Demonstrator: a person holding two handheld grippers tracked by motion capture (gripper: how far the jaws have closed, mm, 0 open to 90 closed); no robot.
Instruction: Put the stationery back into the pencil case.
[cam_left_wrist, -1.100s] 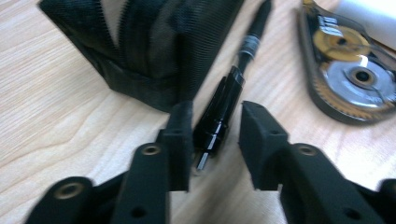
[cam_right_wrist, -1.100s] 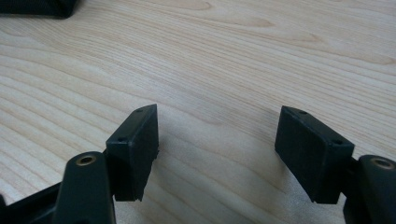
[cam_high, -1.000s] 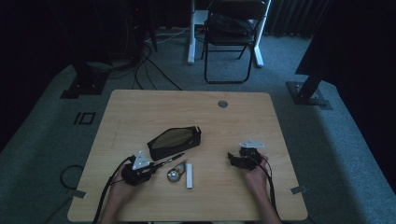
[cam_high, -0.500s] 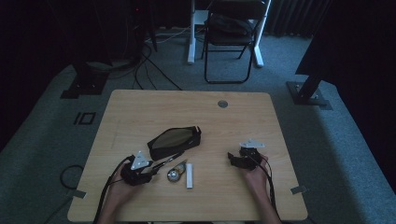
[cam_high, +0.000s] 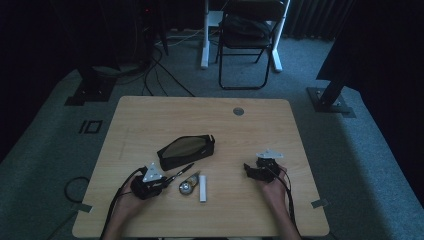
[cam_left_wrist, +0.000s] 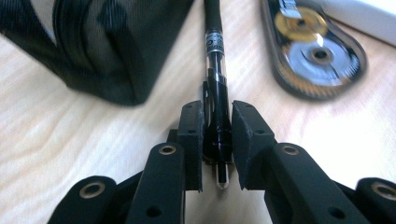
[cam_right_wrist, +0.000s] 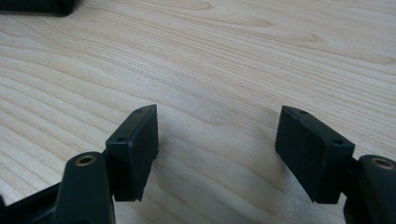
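Now the left hand-held gripper, jaws just closing, pinches the black pen; the right hand-held gripper gapes wide.

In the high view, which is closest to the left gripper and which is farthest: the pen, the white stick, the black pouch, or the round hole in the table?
1. The pen: held in the left gripper, whose jaws have just closed on it.
2. The black pouch: just behind the pen. The white stick, off to the gripper's right, is too close to call against it.
3. The round hole: far side of the table.
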